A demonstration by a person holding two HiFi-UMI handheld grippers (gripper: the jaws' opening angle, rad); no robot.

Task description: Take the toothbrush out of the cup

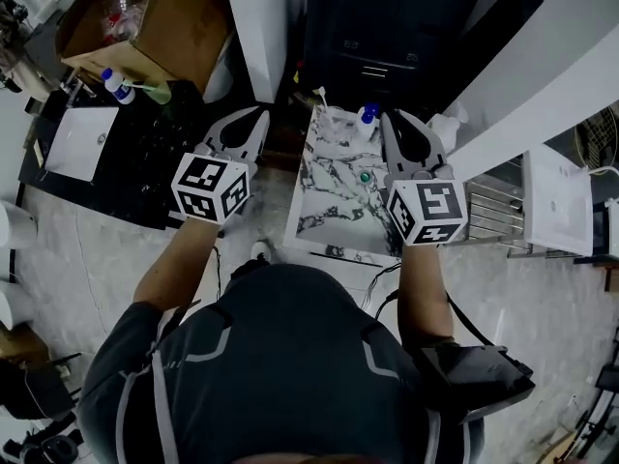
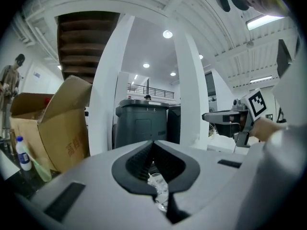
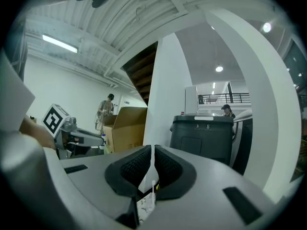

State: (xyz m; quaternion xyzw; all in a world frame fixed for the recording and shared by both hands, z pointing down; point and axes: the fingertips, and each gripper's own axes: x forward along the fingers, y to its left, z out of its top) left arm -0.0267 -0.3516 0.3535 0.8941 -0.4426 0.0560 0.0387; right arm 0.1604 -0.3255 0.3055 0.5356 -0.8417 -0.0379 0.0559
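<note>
The left gripper (image 1: 253,116), beside the left edge of the marble table (image 1: 324,211), and the right gripper (image 1: 392,119), over its right edge, were held shut and empty, while one toothbrush (image 1: 322,96) was left standing in one clear cup (image 1: 332,119) at the far edge, beside one blue-capped bottle (image 1: 367,116).

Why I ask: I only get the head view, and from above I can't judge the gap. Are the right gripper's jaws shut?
Observer: Yes. The right gripper view shows the right gripper with its jaws together and nothing gripped.
Operator: And the left one?
Observer: In the left gripper view, the left gripper has its jaws meeting at the tips, with nothing gripped.
Operator: Is anyone ahead of me?
Observer: Yes. In the right gripper view, a person stands beside the cardboard box, far off.
</note>
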